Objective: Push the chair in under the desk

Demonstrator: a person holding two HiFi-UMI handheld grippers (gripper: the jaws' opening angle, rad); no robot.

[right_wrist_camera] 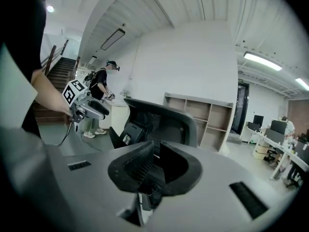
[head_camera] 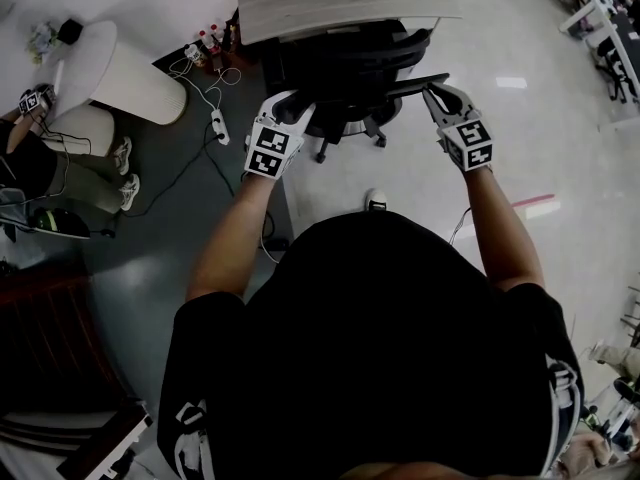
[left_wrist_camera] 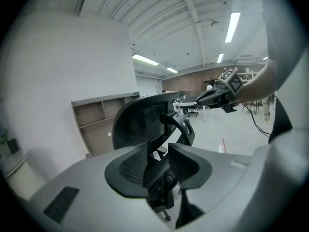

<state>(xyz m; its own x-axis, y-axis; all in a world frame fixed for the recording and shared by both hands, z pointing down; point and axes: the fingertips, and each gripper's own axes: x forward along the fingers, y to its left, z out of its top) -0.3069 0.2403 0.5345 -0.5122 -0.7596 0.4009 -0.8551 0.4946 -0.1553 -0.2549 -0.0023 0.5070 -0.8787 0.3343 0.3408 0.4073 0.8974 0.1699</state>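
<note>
Left gripper (left_wrist_camera: pixel 161 151): jaws half apart, nothing between them. Right gripper (right_wrist_camera: pixel 155 146): jaws narrowed to a slit, nothing in it. Chair (head_camera: pixel 350 68) just ahead, its back between the two grippers, seat partly under desk (head_camera: pixel 330 8). Contact with chair unclear.

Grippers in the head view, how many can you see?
3. The left gripper and right gripper flank the chair. A third gripper is with another person at the left edge. More may be hidden.
</note>
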